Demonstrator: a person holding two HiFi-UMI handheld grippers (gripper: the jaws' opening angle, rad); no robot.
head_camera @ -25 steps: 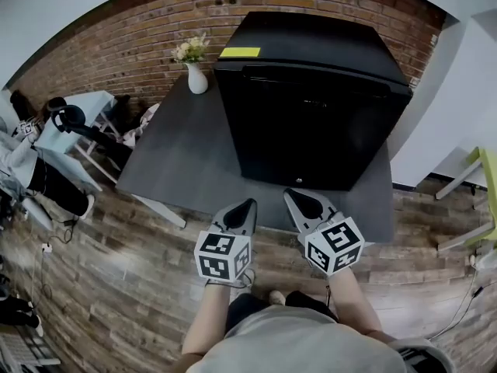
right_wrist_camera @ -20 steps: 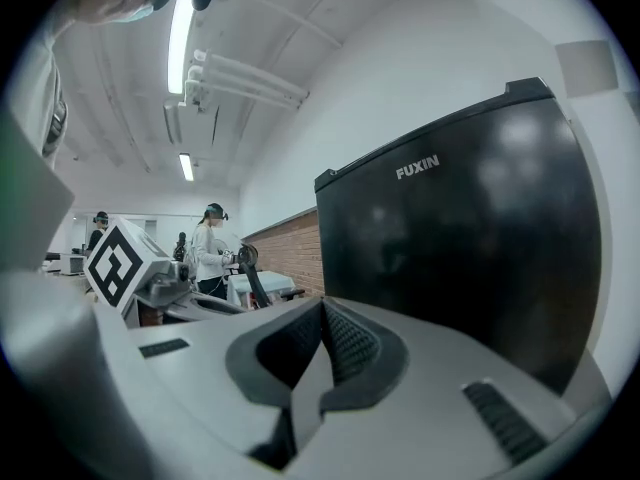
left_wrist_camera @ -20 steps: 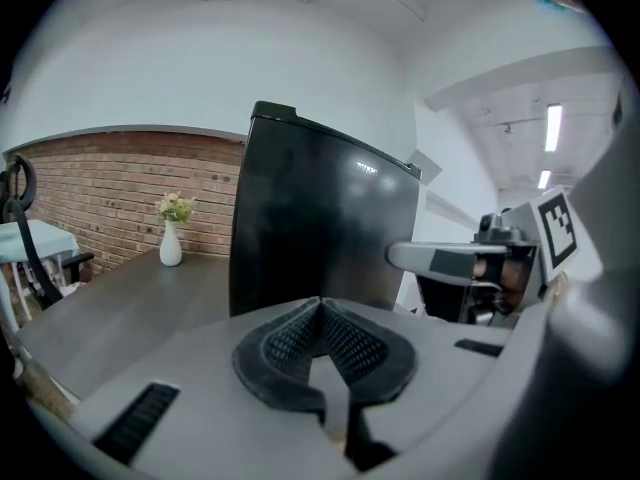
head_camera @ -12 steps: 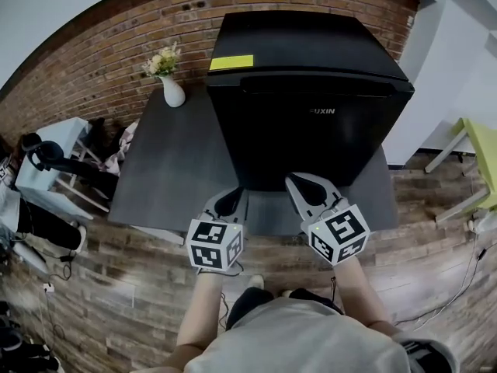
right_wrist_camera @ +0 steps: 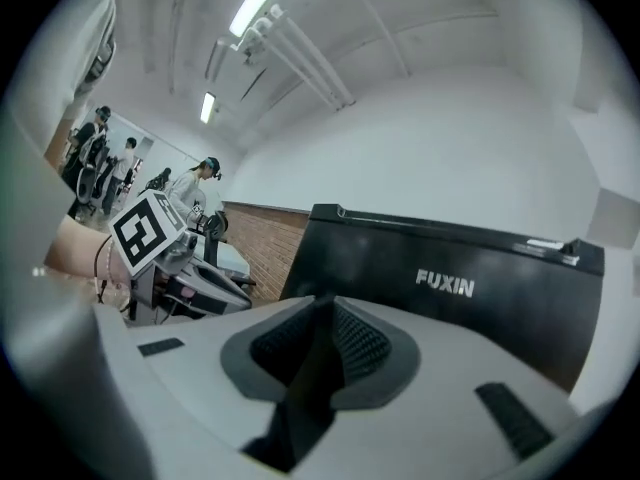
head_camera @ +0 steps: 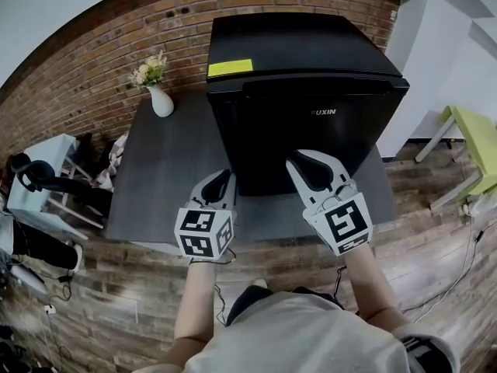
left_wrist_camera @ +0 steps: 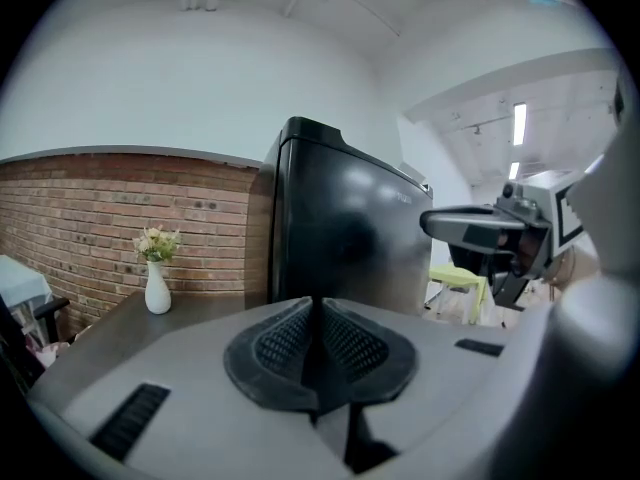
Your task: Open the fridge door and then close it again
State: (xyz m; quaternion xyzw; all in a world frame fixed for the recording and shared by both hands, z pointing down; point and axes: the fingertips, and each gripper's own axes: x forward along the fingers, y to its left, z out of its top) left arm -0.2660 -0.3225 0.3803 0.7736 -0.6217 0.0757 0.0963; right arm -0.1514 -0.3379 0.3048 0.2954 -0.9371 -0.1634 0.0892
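Black fridge point(head_camera: 311, 92) sits straight ahead of both tongs on the dark grey worktop point(head_camera: 167, 185). Door is shut flush, with the FUXIN lettering point(head_camera: 323, 112) on the door front facing me. Yellow label point(head_camera: 230, 67) is on the fridge top, at the front corner above and beyond my left tongs.

Left tongs point(head_camera: 224, 179): closed, pads pressed together, nothing between them. It hangs over the worktop, just off the fridge's lower left front corner. Its own view shows that corner edge right ahead of the tips, with air between. Not touching.

Right tongs point(head_camera: 298, 162): jaws are opening, with a narrow dark gap between the pads and nothing in it. It points about level at the door front. From the head view the tips overlap the lower part of the door. In the right gripper view the door stands beyond the tips, and I can't tell contact from either view.

The two tongs are side by side and apart, with the fridge's left front edge roughly between them.

White vase point(head_camera: 160, 99) with pale flowers is ahead and left of the left tongs, at the back of the worktop against the brick wall point(head_camera: 93, 61).

Lime-green table point(head_camera: 474, 134) is well off to the right of the right tongs, on the wood plank floor point(head_camera: 435, 239).

Right gripper view also catches several people point(right_wrist_camera: 195, 183) standing far off, beyond the left tongs.
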